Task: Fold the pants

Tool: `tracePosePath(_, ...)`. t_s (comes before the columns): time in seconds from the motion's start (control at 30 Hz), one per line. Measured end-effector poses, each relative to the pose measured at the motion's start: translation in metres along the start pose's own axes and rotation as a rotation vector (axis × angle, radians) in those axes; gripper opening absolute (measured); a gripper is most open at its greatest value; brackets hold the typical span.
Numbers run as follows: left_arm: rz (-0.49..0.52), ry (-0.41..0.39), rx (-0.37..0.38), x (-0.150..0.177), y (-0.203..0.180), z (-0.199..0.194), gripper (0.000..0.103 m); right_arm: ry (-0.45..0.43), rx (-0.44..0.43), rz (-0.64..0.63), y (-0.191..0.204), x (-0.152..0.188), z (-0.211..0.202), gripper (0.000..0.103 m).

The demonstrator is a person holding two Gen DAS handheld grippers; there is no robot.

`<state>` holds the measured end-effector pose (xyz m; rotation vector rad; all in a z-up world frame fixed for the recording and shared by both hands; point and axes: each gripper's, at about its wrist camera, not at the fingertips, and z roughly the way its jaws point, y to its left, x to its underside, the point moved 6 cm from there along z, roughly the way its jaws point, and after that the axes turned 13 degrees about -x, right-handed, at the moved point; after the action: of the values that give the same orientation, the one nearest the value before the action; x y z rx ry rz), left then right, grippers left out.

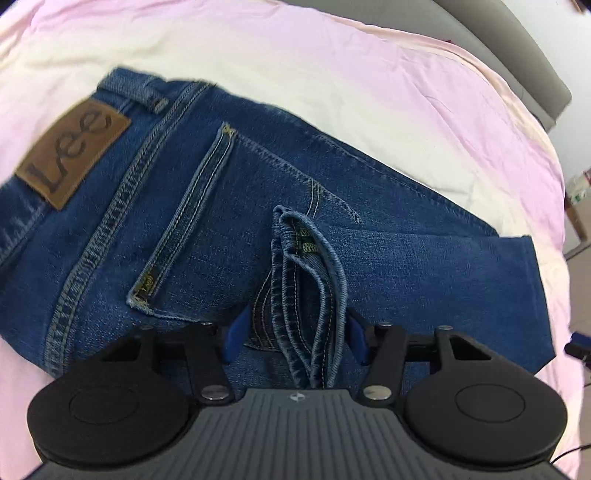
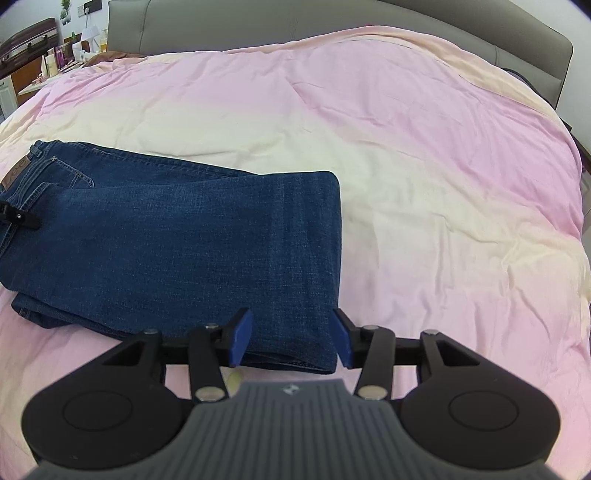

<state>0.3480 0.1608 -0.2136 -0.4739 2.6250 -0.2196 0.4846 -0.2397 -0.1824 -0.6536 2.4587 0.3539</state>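
Note:
Blue jeans (image 1: 207, 229) lie folded on the bed, back side up, with a brown leather patch (image 1: 74, 155) at the waistband. The bunched leg hems (image 1: 306, 295) rest on the seat below the back pocket. They sit between the pads of my left gripper (image 1: 294, 339), whose jaws stand wide and do not press on them. In the right wrist view the jeans (image 2: 166, 236) lie flat at the left. My right gripper (image 2: 291, 339) hovers open over their folded near right corner. One black finger (image 2: 22, 218) of the left gripper shows at the waistband end.
The bed is covered by a wrinkled pink and cream sheet (image 2: 424, 155), with wide bare room to the right of the jeans. A grey headboard (image 2: 295, 22) runs along the back. A suitcase (image 2: 29, 40) and small bottles (image 2: 51, 61) stand beyond the far left corner.

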Motion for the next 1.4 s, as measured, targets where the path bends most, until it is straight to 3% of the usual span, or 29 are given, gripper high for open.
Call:
tracePosePath(0.23, 0.008, 0.008, 0.009, -0.004, -0.012, 0.021, 0.054, 0.012, -0.012, -0.032, 0.008, 0.004, 0.014, 0.043)
tracePosePath(0.33, 0.049, -0.028, -0.025, -0.005, -0.024, 0.022, 0.041, 0.009, -0.001, -0.01, 0.003, 0.002, 0.023, 0.043)
tracePosePath(0.43, 0.083, -0.085, -0.041, -0.001, -0.035, 0.016, 0.017, -0.003, 0.003, 0.036, -0.002, 0.0, 0.027, 0.043)
tracePosePath(0.47, 0.09, -0.104, -0.046, 0.0, -0.037, 0.012, 0.013, -0.007, 0.003, 0.047, -0.003, -0.001, 0.027, 0.043)
tracePosePath(0.57, 0.196, -0.202, -0.101, 0.005, -0.048, -0.01, 0.013, -0.016, 0.01, 0.05, -0.002, -0.002, 0.022, 0.043)
tracePosePath(0.77, 0.29, -0.321, -0.109, 0.002, -0.069, -0.068, 0.013, -0.05, 0.017, 0.032, 0.003, -0.006, -0.003, 0.043)
tracePosePath(0.93, 0.402, -0.399, -0.123, -0.022, -0.098, -0.135, 0.013, -0.071, 0.012, 0.01, 0.009, -0.013, -0.022, 0.043)
tracePosePath(1.03, 0.427, -0.428, -0.161, -0.048, -0.096, -0.168, 0.013, -0.081, -0.029, 0.017, 0.012, -0.022, -0.023, 0.043)
tracePosePath(1.17, 0.42, -0.401, -0.22, -0.088, -0.07, -0.187, 0.013, -0.092, -0.123, 0.047, 0.024, -0.038, -0.014, 0.043)
tracePosePath(1.4, 0.396, -0.264, -0.262, -0.103, -0.007, -0.117, 0.013, -0.069, -0.257, 0.077, 0.066, -0.056, 0.034, 0.043)
